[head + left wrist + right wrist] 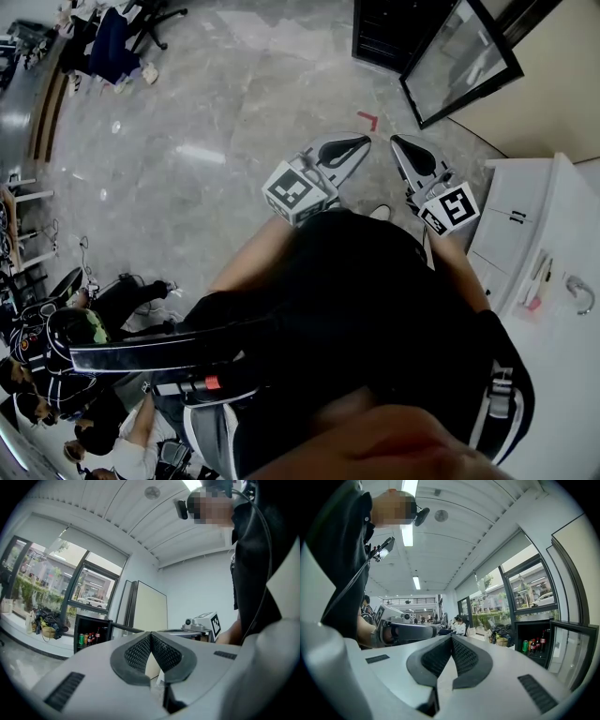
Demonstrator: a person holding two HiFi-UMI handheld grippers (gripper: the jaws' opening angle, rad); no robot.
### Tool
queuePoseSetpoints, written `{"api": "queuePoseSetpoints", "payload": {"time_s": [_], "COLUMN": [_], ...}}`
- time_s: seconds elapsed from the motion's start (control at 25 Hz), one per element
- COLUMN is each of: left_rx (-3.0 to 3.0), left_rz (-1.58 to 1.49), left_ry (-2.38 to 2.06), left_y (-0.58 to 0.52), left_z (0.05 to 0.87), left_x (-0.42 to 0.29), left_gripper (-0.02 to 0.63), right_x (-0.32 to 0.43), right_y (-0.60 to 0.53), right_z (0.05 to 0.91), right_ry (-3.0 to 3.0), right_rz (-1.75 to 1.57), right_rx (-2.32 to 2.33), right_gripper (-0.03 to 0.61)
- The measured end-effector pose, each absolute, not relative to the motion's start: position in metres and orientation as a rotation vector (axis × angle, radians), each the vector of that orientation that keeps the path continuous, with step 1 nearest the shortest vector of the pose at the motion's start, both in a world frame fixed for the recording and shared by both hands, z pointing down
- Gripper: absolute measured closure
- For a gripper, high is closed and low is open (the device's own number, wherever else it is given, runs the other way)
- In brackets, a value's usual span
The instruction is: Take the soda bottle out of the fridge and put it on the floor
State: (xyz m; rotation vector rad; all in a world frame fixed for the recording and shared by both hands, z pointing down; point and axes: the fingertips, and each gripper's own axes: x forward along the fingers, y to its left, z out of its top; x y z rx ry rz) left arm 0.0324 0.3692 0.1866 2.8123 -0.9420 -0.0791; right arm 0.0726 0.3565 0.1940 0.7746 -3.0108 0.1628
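A small black fridge (382, 33) stands at the top of the head view, its glass door (461, 58) swung open to the right. Dark soda bottles (542, 641) with red caps stand beside a green can (525, 647) on a shelf inside; the same bottles (96, 636) show small in the left gripper view. My left gripper (345, 148) and right gripper (411, 152) are side by side, held level over the floor, well short of the fridge. Both are shut with nothing between the pads: left gripper (150, 633), right gripper (451, 637).
A red tape mark (367, 119) lies on the grey marble floor (206, 141) between me and the fridge. A white cabinet (548, 272) stands close on my right. People sit at my lower left (84, 375), and an office chair (117, 42) is far left.
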Motion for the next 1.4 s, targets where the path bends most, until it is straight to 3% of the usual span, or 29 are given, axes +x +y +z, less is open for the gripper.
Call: {"api": "queuePoseSetpoints", "payload": {"time_s": [0.6,1.4], "left_rx": [2.829,2.824], "left_rz": [-0.074,-0.021], "left_ry": [-0.892,-0.940], "left_y": [0.301,0.102], "left_z": [0.189,0.183], "left_x": [-0.028,0.073], "left_gripper": [0.609,0.609], "right_x": [0.024,0.111], "right_y": [0.293,0.093], "right_z": [0.197,0.203], "right_ry": [-2.965,-3.038], "right_rz": [0.159,0.173], "right_rx": [0.897,0.820], "right_gripper": [0.566,0.566]}}
